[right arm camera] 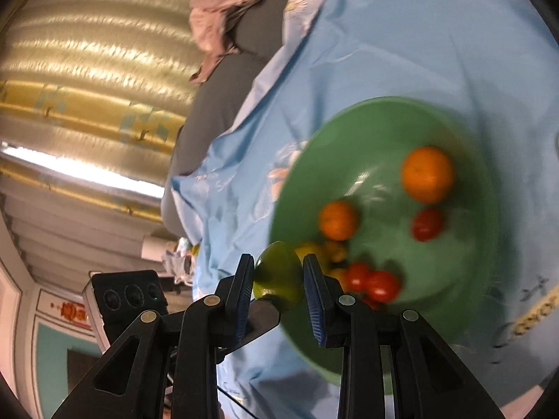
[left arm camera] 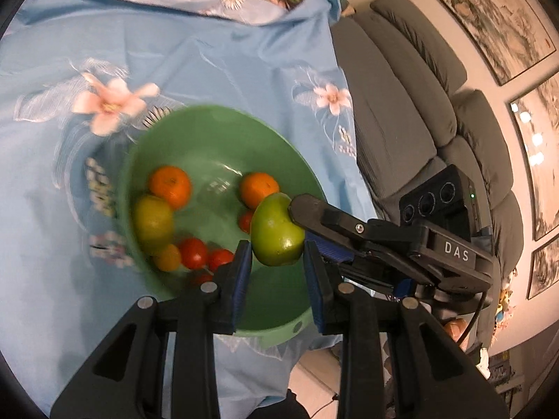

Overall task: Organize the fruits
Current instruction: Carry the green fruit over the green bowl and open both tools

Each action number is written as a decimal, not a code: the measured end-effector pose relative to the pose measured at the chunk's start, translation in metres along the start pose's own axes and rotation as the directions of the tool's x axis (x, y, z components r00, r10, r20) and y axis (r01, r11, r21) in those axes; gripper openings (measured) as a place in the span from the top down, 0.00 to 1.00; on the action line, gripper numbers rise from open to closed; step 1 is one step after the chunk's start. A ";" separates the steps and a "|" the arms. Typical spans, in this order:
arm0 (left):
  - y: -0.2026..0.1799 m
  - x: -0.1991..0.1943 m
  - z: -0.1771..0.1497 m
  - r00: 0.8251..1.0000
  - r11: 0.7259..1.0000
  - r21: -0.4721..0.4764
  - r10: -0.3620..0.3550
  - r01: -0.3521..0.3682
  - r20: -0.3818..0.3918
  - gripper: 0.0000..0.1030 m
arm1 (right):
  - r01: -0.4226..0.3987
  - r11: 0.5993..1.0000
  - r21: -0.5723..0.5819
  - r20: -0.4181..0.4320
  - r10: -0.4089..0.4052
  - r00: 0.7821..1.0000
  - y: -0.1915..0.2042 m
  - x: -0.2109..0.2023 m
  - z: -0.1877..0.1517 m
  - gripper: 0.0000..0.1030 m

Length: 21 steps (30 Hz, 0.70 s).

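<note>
Left gripper (left arm camera: pixel 277 248) and right gripper (right arm camera: pixel 278 269) both clenched on one green apple (left arm camera: pixel 276 232) | I judge it poised over the green bowl (left arm camera: pixel 209 111), near edge | hollow ahead, below fingertips

Blue floral cloth (left arm camera: pixel 216 70) over grey sofa (left arm camera: pixel 394 115), green bowl (left arm camera: pixel 216 129) on it

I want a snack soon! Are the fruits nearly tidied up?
Nearly, it seems. Done: oranges, tomatoes and a yellow-green fruit lie in the green bowl. In hand: a green apple, pinched by both the left gripper and right gripper above the bowl. Left: dropping it in.
</note>
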<state>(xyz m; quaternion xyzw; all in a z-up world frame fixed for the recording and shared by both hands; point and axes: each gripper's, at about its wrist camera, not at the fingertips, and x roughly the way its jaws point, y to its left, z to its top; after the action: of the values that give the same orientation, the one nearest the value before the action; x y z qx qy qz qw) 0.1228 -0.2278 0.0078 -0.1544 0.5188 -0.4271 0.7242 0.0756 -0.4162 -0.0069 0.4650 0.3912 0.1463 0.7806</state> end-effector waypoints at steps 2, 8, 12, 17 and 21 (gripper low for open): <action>-0.002 0.009 -0.001 1.000 1.000 -0.001 -0.001 0.001 -0.016 0.71 | 0.005 1.000 0.016 0.000 -0.005 1.000 -0.009 -0.005 0.001 0.70; -0.005 0.020 -0.002 0.998 0.999 0.008 0.043 -0.042 -0.041 0.71 | 0.010 1.000 0.008 -0.005 -0.010 1.000 -0.017 -0.013 0.005 0.70; -0.006 0.020 -0.003 0.995 0.996 0.028 0.086 -0.085 -0.041 0.67 | 0.034 0.999 -0.011 0.002 -0.034 0.999 -0.019 -0.017 0.005 0.70; -0.019 0.004 -0.004 0.983 0.978 0.099 0.184 -0.185 0.011 0.29 | 0.086 0.993 -0.077 0.026 -0.084 0.996 -0.005 -0.024 0.006 0.70; -0.032 -0.014 -0.006 0.945 0.930 0.171 0.312 -0.324 0.094 0.14 | 0.217 0.956 -0.195 0.073 -0.207 0.976 0.014 -0.033 0.001 0.65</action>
<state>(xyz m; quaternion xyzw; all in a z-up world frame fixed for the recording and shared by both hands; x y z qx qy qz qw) 0.1013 -0.2346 0.0353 -0.0145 0.4715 -0.3451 0.8114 0.0567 -0.4293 0.0212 0.3424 0.4015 0.0886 0.8448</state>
